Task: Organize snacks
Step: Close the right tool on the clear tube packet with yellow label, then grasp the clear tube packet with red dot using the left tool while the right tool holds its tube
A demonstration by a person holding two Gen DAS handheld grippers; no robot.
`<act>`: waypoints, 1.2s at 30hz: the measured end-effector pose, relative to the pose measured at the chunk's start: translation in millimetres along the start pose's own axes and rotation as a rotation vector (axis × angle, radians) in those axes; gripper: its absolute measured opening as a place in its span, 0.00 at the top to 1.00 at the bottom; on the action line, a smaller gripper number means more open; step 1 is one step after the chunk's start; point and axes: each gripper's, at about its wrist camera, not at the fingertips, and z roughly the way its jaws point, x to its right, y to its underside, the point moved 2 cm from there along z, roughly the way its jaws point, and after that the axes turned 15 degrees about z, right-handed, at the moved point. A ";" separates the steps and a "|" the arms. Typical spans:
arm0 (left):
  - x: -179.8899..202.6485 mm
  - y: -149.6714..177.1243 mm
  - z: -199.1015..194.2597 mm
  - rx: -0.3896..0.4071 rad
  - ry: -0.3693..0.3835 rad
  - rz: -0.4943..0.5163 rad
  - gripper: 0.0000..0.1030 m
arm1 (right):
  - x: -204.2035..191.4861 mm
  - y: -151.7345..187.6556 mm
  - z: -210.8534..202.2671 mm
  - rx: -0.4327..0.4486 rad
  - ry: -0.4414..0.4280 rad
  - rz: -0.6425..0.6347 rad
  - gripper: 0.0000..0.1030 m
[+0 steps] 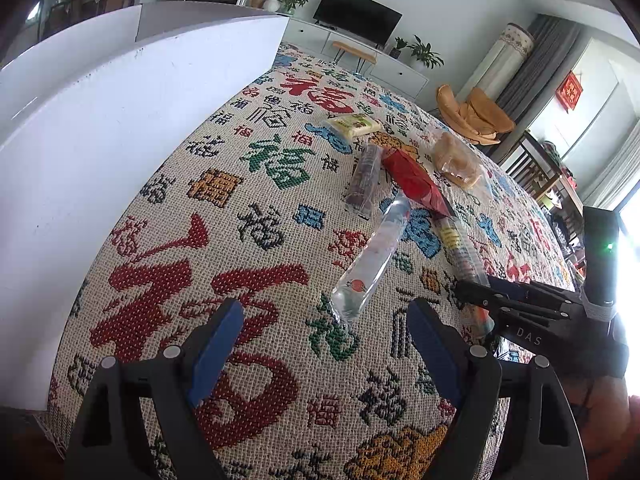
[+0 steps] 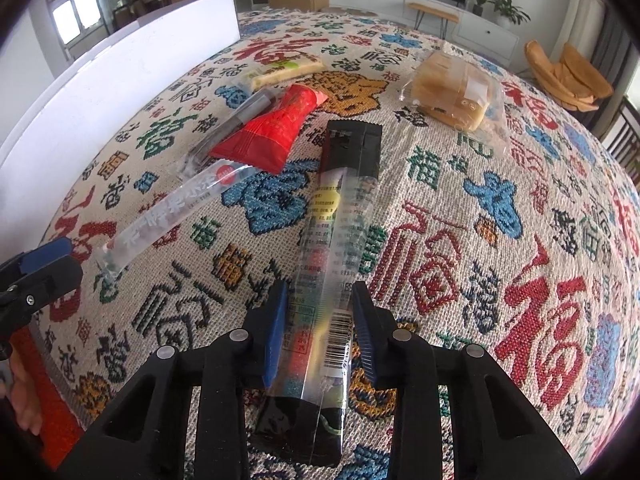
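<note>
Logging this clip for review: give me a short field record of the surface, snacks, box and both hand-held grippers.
surface: patterned cloth
snacks: black-ended stick pack, clear stick pack, red packet, bread bag, pale bar
box: white box, along the cloth's left edge
right hand-held gripper: closed on the black-ended stick pack
left hand-held gripper: open, nothing held, near the clear stick pack's end

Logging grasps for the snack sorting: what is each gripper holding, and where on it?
The right gripper pinches the long black-ended packet by its near end, around the barcode. The left gripper is open, holding nothing.
</note>
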 end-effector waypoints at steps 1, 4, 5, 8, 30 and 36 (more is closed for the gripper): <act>0.0 0.0 0.0 0.000 0.000 0.000 0.19 | 0.6 0.3 -0.5 0.000 0.000 0.000 0.69; 0.0 0.0 0.0 0.000 0.000 0.000 0.19 | 2.5 0.9 -1.6 -0.002 -0.002 -0.003 0.70; 0.0 0.0 0.0 0.000 0.000 0.000 0.19 | 3.9 1.3 -2.1 -0.002 0.000 -0.003 0.70; 0.1 -0.1 0.0 0.000 0.000 0.000 0.19 | 11.7 3.8 -5.3 -0.002 0.009 -0.002 0.70; -0.3 2.7 -0.8 0.014 0.054 -0.014 0.19 | 108.7 17.2 -18.2 0.165 0.045 0.128 0.34; 11.6 -7.1 10.0 -0.040 0.174 0.029 0.19 | 108.5 17.4 -17.2 0.190 0.037 0.114 0.31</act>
